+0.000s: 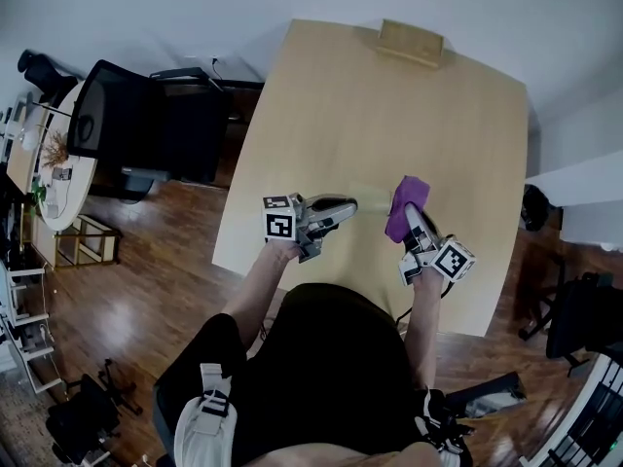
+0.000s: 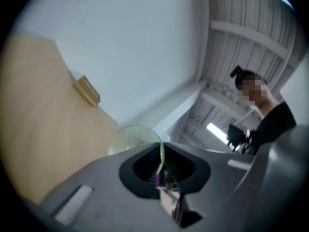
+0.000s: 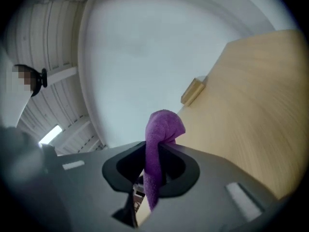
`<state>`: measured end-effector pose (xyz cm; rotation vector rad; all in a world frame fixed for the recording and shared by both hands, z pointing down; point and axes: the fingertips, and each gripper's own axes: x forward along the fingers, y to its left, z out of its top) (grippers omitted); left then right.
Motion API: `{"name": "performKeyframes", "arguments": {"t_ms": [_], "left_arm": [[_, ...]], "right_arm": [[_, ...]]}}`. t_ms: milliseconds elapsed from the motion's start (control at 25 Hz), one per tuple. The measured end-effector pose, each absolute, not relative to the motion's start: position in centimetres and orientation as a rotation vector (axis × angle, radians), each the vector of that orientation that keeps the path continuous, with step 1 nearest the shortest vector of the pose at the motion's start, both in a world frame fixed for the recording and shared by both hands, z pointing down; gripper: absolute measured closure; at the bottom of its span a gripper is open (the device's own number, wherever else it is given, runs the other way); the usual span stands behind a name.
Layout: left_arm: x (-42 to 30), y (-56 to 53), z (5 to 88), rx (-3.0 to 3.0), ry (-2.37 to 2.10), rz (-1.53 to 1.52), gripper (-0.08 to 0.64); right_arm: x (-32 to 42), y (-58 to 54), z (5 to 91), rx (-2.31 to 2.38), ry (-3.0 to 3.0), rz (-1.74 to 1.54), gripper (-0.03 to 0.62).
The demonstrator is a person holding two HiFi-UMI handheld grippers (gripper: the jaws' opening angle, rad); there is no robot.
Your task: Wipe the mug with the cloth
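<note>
A clear, green-tinted glass mug (image 2: pixel 133 138) shows in the left gripper view. Its thin rim is pinched between the jaws of my left gripper (image 2: pixel 161 148), which is shut on it. In the head view the left gripper (image 1: pixel 344 206) hovers over the near part of the wooden table (image 1: pixel 341 95), and the glass there is barely visible. My right gripper (image 3: pixel 157 146) is shut on a purple cloth (image 3: pixel 164 125) that sticks up from the jaws. In the head view the cloth (image 1: pixel 405 200) bunches at the right gripper (image 1: pixel 413 214), just right of the left gripper's tips.
A small wooden block (image 1: pixel 411 42) lies at the table's far edge. A black office chair (image 1: pixel 122 115) and a round table (image 1: pixel 58 178) stand to the left on the wooden floor. A person (image 2: pixel 270 122) shows at the edge of the left gripper view.
</note>
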<state>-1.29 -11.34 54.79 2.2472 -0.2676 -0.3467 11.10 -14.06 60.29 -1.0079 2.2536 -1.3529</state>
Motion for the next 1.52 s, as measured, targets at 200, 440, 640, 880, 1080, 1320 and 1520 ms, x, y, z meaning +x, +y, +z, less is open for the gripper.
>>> {"name": "performKeyframes", "arguments": {"t_ms": [200, 440, 640, 880, 1080, 1320, 1520], "left_arm": [[-0.5, -15.4, 61.7, 2.451, -0.543, 0.227, 0.518], [1.5, -20.1, 68.4, 2.569, -0.614, 0.953, 0.518], [3.5, -23.2, 72.6, 2.568, -0.463, 1.367, 0.517], [5.0, -24.0, 75.3, 2.507, -0.323, 1.597, 0.515], [5.6, -24.2, 75.3, 2.533, -0.335, 1.632, 0.513], [5.7, -24.0, 73.5, 2.623, -0.428, 1.554, 0.434], [3.3, -22.2, 67.7, 2.695, -0.723, 1.087, 0.426]], "right_arm": [[13.7, -15.1, 60.3, -1.057, 2.115, -1.344, 0.532], [14.0, -15.0, 61.2, -1.064, 2.051, -1.385, 0.532], [14.3, -15.1, 62.2, -1.067, 2.011, -1.408, 0.532], [16.4, -15.0, 64.5, -1.2, 1.945, -1.473, 0.532], [15.7, -15.9, 63.1, -1.076, 1.975, -1.403, 0.532], [15.6, -15.6, 62.5, -1.063, 1.984, -1.393, 0.532], [15.8, -14.0, 61.3, -1.074, 1.964, -1.379, 0.532]]}}
